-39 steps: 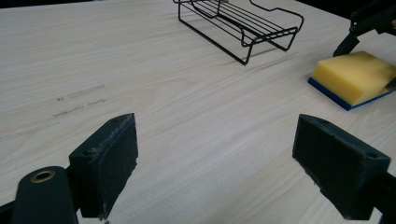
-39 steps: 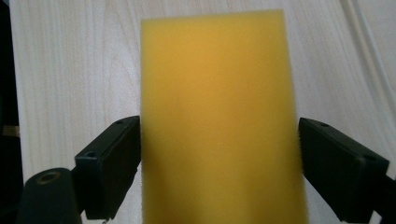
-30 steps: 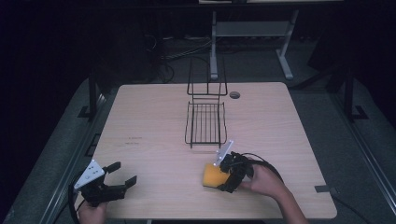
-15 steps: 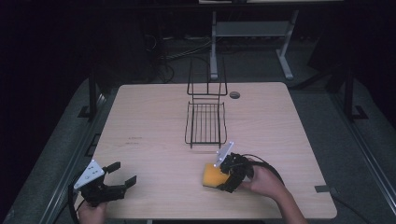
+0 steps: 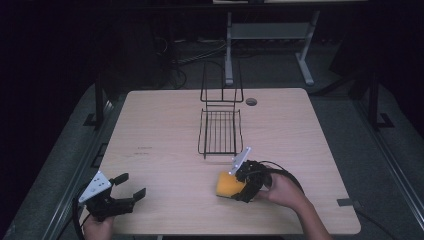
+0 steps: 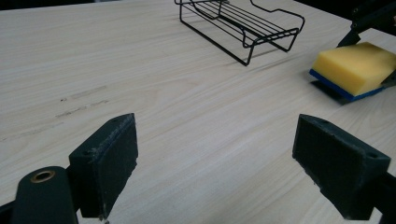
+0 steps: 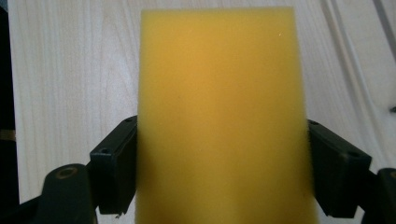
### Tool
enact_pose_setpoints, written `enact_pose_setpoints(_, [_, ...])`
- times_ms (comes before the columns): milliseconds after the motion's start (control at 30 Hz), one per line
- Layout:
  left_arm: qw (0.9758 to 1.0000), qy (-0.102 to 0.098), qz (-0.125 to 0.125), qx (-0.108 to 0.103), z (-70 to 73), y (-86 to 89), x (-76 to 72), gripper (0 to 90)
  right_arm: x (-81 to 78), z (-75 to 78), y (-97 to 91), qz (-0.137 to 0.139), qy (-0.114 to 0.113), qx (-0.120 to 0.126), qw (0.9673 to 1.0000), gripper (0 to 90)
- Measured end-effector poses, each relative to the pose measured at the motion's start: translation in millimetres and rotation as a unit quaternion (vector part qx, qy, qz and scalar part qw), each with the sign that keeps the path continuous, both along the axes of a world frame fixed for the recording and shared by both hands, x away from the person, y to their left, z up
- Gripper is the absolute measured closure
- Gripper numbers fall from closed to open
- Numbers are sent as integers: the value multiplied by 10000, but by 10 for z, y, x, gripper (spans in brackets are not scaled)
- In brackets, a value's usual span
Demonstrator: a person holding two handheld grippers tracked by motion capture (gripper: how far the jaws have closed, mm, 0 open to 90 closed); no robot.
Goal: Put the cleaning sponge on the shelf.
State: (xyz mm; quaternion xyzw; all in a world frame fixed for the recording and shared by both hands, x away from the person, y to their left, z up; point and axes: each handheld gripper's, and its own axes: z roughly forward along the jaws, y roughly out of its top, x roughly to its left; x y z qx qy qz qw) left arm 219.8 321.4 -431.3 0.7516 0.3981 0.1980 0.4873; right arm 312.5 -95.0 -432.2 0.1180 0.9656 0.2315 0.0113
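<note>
Two claws: right claw clamped the sponge just short of the wire rack, unplaced; left claw gaped, idle.

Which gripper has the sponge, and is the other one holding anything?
The right gripper has it: its jaws press both sides of the yellow sponge. The left gripper, near the table's front left corner, stands open with only bare wooden table between its jaws.
</note>
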Motion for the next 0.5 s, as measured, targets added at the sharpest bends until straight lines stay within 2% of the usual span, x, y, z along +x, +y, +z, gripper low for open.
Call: enact_pose_setpoints(500, [10000, -26, -19, 54, 6, -19, 9, 134, 162, 151, 78, 76, 71, -18, 9999, 217])
